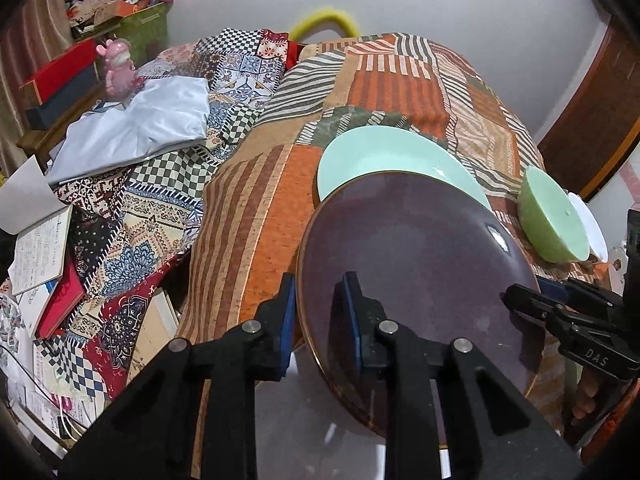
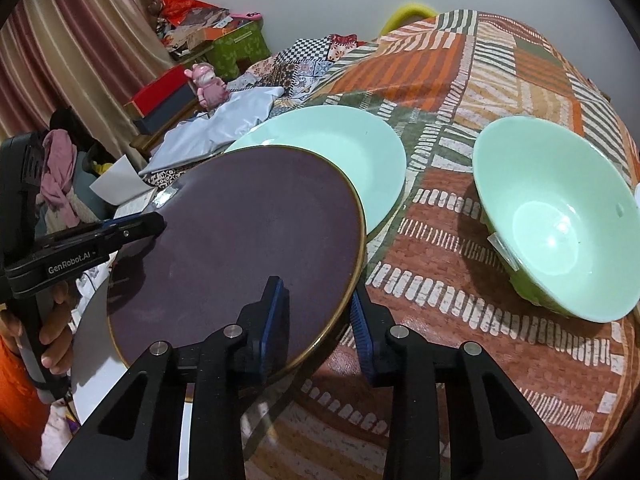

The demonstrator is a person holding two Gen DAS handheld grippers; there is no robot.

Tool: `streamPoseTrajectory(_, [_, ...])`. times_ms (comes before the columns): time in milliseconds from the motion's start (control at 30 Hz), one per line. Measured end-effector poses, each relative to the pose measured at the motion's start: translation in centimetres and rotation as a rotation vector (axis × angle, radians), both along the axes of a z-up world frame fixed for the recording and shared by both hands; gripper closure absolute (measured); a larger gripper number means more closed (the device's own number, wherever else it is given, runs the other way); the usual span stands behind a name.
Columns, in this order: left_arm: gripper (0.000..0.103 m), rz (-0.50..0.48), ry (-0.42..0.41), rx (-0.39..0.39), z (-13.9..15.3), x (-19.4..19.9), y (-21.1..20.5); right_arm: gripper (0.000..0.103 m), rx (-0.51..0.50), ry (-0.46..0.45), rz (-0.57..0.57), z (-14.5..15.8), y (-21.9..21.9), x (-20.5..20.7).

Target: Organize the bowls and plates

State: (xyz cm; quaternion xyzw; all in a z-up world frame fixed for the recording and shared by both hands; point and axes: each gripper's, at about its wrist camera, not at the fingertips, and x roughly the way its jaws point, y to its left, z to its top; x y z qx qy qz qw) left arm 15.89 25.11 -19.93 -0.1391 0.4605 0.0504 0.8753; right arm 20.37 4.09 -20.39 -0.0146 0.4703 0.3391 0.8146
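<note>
Patterned cloth [image 2: 460, 80] is covering the bench, where a purple plate [image 2: 240, 240] is being gripped at opposite rims, the left gripper [image 1: 318, 316] and right gripper [image 2: 318, 320] both narrowed onto it, jaws pinching the rim. It is overlapping a mint plate [image 2: 340, 148]; a green bowl [image 2: 560, 216] is sitting nearby. Lifting should be kept level and even.

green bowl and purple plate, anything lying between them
Only bare patterned cloth between the purple plate and green bowl, clearest in the right wrist view.
</note>
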Motion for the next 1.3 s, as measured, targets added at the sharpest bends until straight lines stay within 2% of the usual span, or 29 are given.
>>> streamPoseTrajectory(200, [0.081,0.001,0.011,-0.043,0.3,-0.2,0.2,0.073,-0.005,-0.012,-0.007,0.2,-0.2,-0.2])
streamPoseTrajectory(467, [0.081,-0.021,0.003,-0.05,0.7,-1.0,-1.1,0.073,-0.007,-0.002,-0.027,0.4,-1.4,-0.7])
streamPoseTrajectory(1300, [0.081,-0.064,-0.04,-0.109,3.0,-4.5,-7.1,0.073,0.013,-0.045,-0.089,2.1,-8.0,-4.3])
